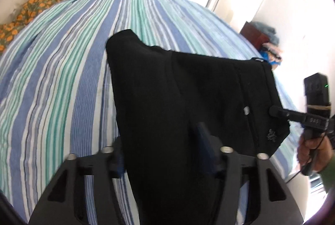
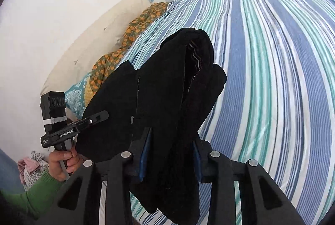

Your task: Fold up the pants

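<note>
Above a bed with a blue and green striped sheet, black pants hang lifted between two handheld grippers. The right gripper has its jaws pinching bunched cloth; the left gripper (half hidden by fabric) seems to grip too.

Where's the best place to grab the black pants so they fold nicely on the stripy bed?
Probably at the waistband end, one gripper at each corner, coming from above. The black pants hang bunched over the striped bed, and the waistband edge is straight and stiff, so it would likely hold them flat.
</note>
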`<control>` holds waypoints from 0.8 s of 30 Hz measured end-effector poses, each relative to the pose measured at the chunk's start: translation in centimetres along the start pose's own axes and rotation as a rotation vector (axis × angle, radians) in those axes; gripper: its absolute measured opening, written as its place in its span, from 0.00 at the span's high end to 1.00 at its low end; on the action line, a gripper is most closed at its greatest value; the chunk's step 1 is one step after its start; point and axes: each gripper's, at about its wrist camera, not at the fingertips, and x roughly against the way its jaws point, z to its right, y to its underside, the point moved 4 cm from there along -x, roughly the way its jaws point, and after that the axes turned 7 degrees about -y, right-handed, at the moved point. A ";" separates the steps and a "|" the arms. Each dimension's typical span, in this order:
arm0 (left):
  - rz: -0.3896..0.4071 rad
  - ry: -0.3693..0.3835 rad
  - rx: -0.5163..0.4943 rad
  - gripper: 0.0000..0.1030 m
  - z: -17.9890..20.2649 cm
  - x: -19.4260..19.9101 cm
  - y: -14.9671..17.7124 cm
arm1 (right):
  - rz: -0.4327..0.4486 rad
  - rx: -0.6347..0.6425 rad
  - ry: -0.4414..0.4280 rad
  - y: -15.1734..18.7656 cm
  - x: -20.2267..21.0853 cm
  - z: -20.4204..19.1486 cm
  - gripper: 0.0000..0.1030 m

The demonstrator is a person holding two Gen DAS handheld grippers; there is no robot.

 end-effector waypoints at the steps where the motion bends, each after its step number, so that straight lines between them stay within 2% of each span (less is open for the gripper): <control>1: -0.010 -0.043 -0.021 0.20 0.4 -1.1 0.8 | 0.002 -0.013 0.059 -0.2 0.0 1.4 0.56; 3: -0.034 -0.081 -0.042 0.20 1.0 -2.4 3.5 | -0.018 -0.049 0.222 0.8 0.3 4.7 0.54; 5: -0.032 -0.075 -0.038 0.20 1.1 -2.0 6.5 | -0.043 -0.084 0.379 2.9 1.3 7.1 0.54; 8: -0.002 -0.112 -0.034 0.19 1.3 -0.2 9.8 | -0.021 -0.042 0.501 6.3 4.1 7.3 0.54; 10: 0.025 -0.134 -0.003 0.11 1.4 1.7 11.1 | -0.003 -0.004 0.537 8.3 5.6 6.1 0.45; 12: 0.074 -0.187 0.020 0.07 1.4 3.4 10.8 | 0.022 0.026 0.545 9.8 6.3 4.2 0.17; 14: 0.149 -0.316 0.015 0.05 1.2 5.5 10.1 | 0.050 0.052 0.507 11.1 6.1 1.4 0.02; 16: 0.217 -0.438 0.003 0.02 1.1 7.7 9.5 | 0.062 0.063 0.478 12.7 5.6 -0.9 0.01; 18: 0.253 -0.492 0.009 0.01 1.0 9.4 9.6 | 0.080 0.071 0.473 13.9 4.5 -3.4 0.01; 20: 0.270 -0.542 0.022 0.01 0.7 10.8 10.0 | 0.123 0.083 0.514 15.1 4.3 -5.0 0.01; 22: 0.308 -0.558 0.019 0.01 0.6 11.8 10.7 | 0.160 0.071 0.545 15.8 3.9 -6.2 0.00; 24: 0.307 -0.524 0.025 0.01 0.9 12.3 11.8 | 0.179 0.070 0.561 16.6 3.8 -7.2 0.00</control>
